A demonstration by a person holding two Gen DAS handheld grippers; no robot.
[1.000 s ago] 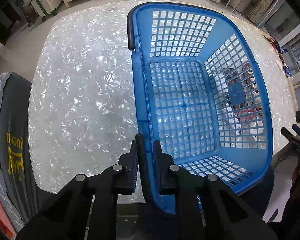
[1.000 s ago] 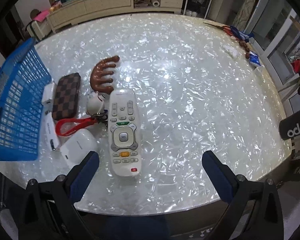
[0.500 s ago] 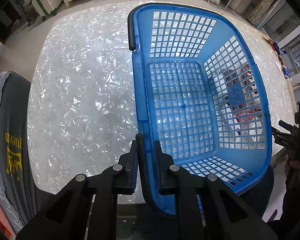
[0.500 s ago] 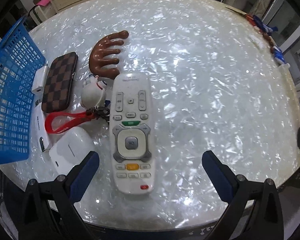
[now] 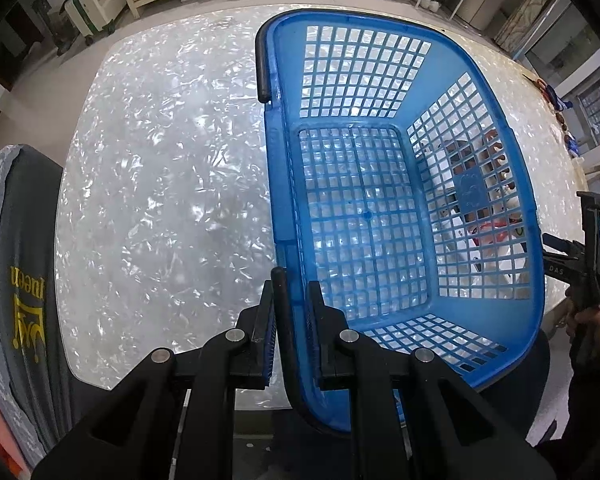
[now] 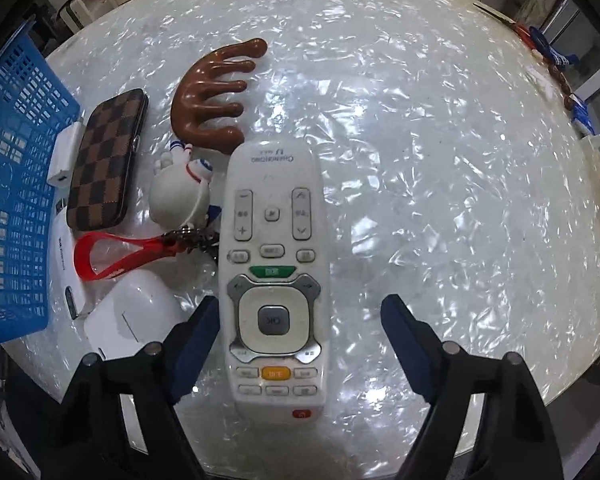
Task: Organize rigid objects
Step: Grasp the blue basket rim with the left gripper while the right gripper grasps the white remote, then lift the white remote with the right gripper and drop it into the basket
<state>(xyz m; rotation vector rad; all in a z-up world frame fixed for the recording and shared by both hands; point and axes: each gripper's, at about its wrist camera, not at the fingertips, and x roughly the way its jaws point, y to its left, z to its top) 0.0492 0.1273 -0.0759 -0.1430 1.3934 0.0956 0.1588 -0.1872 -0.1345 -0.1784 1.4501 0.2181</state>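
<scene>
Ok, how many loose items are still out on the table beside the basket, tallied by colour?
White: 5, namely remote, figurine, case, adapter, slim box
Brown: 2, namely comb, checkered case
Red: 1, the strap
Total: 8

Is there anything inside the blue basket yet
No, the blue basket shows only its bare grid floor; the items seen through its wall lie outside.

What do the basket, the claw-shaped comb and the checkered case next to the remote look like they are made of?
Basket: glossy blue moulded plastic, judging by its one-piece grid walls and shiny rim. Claw-shaped comb: polished wood or brown resin; smooth rounded prongs with highlights, no grain visible. Checkered case: looks like coated leather or canvas with a brown check print, matte, with a metal clasp at its edge.
</scene>
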